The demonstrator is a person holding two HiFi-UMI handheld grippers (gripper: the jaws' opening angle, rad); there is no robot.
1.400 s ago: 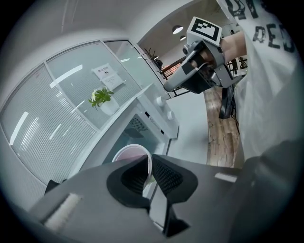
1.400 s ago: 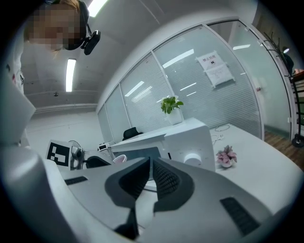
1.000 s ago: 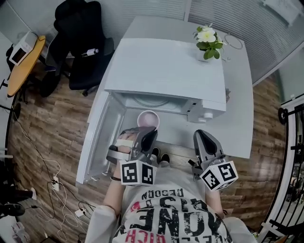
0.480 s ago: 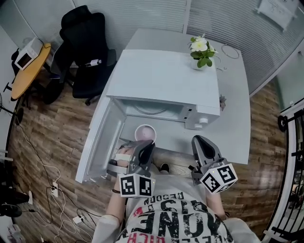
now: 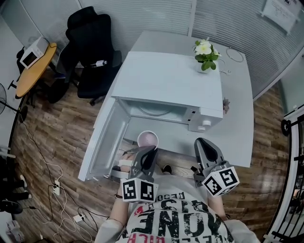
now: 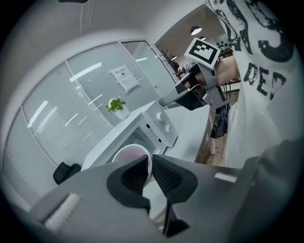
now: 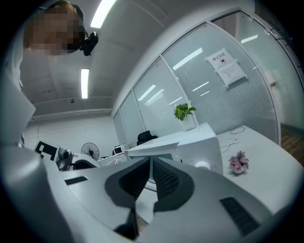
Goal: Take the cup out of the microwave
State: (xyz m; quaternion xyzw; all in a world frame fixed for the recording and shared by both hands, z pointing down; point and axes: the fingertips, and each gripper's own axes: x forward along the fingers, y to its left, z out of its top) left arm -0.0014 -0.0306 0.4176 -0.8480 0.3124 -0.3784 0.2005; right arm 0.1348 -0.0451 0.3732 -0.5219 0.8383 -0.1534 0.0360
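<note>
While the boxy white microwave oven stands with its door swung open toward 8 o'clock, the small round pale-pink cup is outside the cavity, at 6 o'clock from its mouth. The left gripper pinches the cup's near rim between its pads. At 3 o'clock from it, the right gripper hovers with jaws together, empty.

Office: glass partition walls with blinds, black swivel chair, white desk, posted notice, ceiling strip lights.
</note>
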